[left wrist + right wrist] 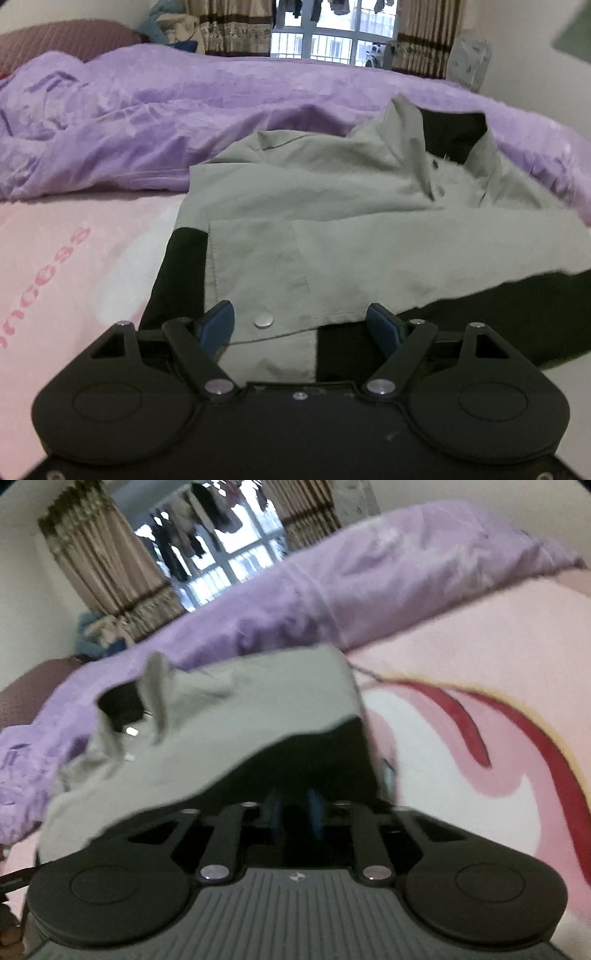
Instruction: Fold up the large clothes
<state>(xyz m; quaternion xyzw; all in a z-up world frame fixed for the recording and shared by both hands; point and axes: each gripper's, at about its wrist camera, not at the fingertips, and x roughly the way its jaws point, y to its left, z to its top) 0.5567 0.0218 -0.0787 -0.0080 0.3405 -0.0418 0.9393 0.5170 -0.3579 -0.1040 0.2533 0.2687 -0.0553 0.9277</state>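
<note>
A grey-green jacket (332,206) with black panels lies partly folded on the pink bed sheet (74,266), collar toward the window. My left gripper (301,323) is open, its blue pads on either side of the jacket's lower edge near a metal snap (263,319). In the right wrist view the same jacket (236,716) shows, blurred. My right gripper (293,808) is shut on a black part of the jacket (314,760) and holds it up close to the camera.
A crumpled purple duvet (184,118) lies across the bed behind the jacket, also in the right wrist view (369,583). A dark red pillow (62,40) is at the far left. Curtains (236,26) and a window are beyond. The pink sheet (480,686) extends right.
</note>
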